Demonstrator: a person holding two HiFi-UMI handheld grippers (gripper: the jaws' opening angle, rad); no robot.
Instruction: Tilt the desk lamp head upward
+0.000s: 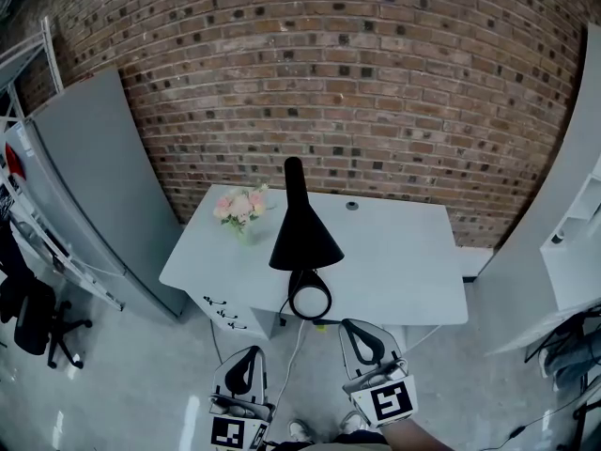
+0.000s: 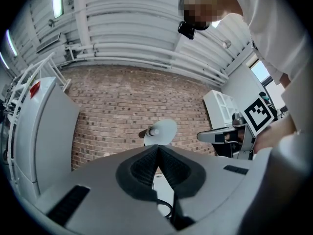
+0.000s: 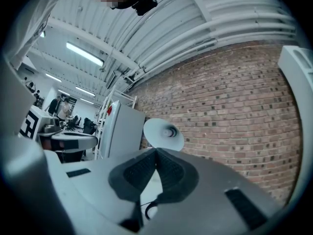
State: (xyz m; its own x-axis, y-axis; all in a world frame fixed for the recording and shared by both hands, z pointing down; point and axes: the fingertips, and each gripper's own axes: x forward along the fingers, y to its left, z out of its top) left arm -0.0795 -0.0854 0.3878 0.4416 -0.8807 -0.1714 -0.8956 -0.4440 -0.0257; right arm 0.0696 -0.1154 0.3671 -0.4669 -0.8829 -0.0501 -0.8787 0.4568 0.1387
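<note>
Both grippers hang low before me, short of the desk. The left gripper and right gripper each have their jaws pressed together on nothing. Just past them a pale cable drops from the desk edge, and the lamp's round base sits at the near rim of the white desk. Above it the black cone of the lamp head stands well apart from my fingertips; both gripper views show its pale inside facing me. Whether that is raised enough I can't judge — this fits grippers heading in or pulled away. Either way, I'd stay clear of the cable and leave the base unnudged. Flowers stand farther back, before the brick wall.
</note>
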